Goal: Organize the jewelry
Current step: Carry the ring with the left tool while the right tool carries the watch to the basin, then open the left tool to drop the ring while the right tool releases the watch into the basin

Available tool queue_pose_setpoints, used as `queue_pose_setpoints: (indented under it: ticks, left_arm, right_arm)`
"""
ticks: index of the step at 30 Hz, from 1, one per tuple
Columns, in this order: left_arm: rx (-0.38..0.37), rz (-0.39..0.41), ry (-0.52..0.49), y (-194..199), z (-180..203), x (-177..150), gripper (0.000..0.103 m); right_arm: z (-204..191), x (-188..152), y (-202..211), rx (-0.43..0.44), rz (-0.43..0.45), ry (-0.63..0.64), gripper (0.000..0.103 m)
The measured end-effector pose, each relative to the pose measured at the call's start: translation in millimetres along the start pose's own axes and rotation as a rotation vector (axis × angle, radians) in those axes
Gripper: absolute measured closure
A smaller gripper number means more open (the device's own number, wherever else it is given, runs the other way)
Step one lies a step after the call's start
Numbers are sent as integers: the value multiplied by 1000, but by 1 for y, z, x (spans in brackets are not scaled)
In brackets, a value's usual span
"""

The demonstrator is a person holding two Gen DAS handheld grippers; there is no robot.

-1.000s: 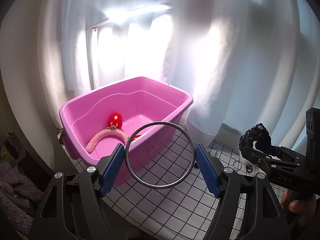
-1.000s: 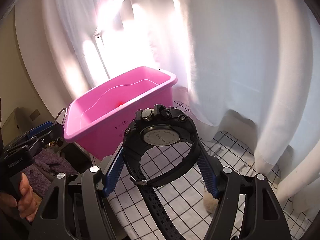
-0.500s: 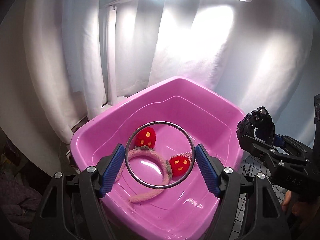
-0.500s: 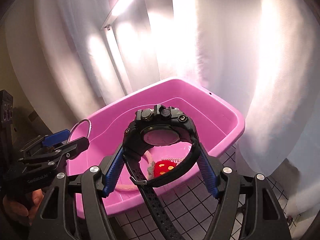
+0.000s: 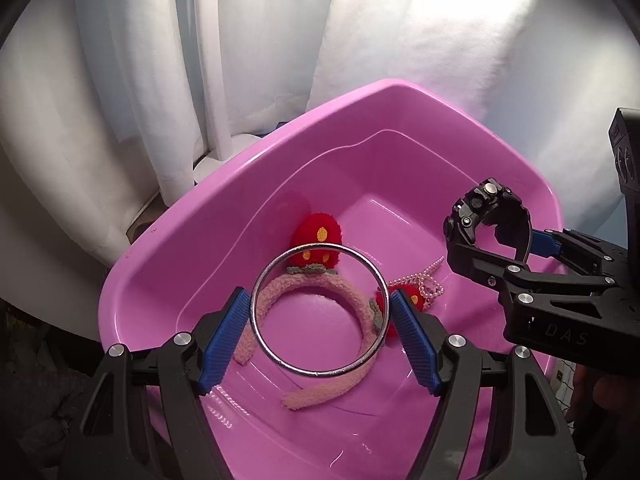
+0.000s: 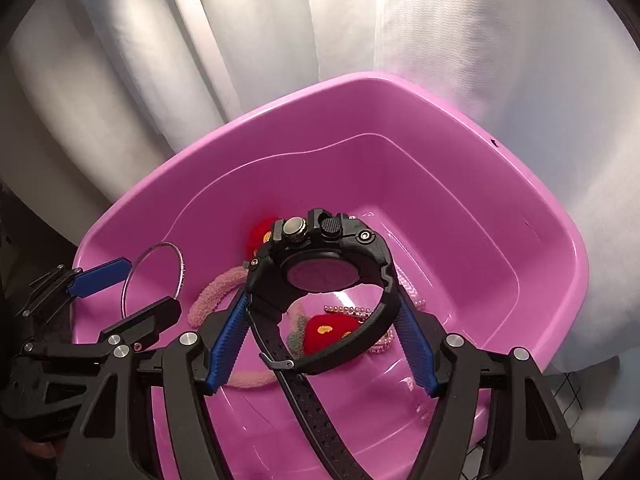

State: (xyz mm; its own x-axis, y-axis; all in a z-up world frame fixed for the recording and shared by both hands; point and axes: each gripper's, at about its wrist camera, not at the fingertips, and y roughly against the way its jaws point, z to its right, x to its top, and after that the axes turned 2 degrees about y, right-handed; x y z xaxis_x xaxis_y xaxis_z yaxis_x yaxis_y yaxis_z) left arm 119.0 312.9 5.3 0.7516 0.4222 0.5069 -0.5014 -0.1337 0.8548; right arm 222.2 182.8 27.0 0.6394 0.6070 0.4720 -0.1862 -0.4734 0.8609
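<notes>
**Bangle and watch held over a pink tub**

White curtains (image 5: 400,60) hang behind a pink plastic tub (image 5: 180,216). Above it, the left gripper (image 5: 320,312) clamps a silver bangle (image 5: 320,372), its opening facing the camera. The right gripper (image 6: 320,320) clamps a black wristwatch (image 6: 320,252), case up, strap trailing toward the camera. A fuzzy strawberry headband (image 5: 316,240) and pearl necklace (image 5: 428,280) lie inside.

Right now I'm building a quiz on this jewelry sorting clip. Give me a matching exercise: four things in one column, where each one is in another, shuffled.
Things:
1. metal bangle
2. black watch
3. fuzzy headband
4. bead necklace

Places:
A. lying on the pink tub floor, strawberry ears up
B. clamped in the left tool
C. in a small heap on the tub floor by one strawberry
D. clamped in the right tool

Pairs: 1-B, 2-D, 3-A, 4-C
</notes>
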Motion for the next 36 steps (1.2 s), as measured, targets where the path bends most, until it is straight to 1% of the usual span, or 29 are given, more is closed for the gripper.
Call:
queue_pose_setpoints:
  ticks: [3, 7, 10, 15, 20, 21, 22, 25, 28, 36]
  left_arm:
    - [-25, -30, 1, -8, 0, 2, 33]
    - [-11, -44, -21, -11, 2, 5, 33]
    - [-5, -67, -24, -13, 1, 6, 32]
    - [10, -95, -25, -19, 2, 7, 32]
    - [36, -124, -31, -23, 3, 7, 31]
    - [42, -133, -32, -24, 3, 7, 30]
    - [42, -139, -31, -24, 3, 6, 25]
    - [50, -131, -32, -22, 3, 5, 18]
    - [55, -142, -36, -22, 3, 2, 18]
    - [53, -138, -34, -20, 2, 0, 18]
  right_arm:
    - [4, 3, -12, 1, -58, -15, 36]
    - [5, 7, -22, -6, -108, -24, 36]
    - [7, 11, -29, -19, -133, -22, 36]
    - [6, 15, -35, -20, -148, -22, 36]
    - [3, 12, -43, -29, -178, -16, 35]
    - [3, 11, -45, -35, -184, -13, 35]
    - [1, 13, -51, -39, -190, -10, 35]
    - [-4, 13, -55, -44, -194, -7, 35]
    - [-6, 13, -58, -41, -198, -12, 35]
    - [-5, 16, -52, -37, -159, -44, 35]
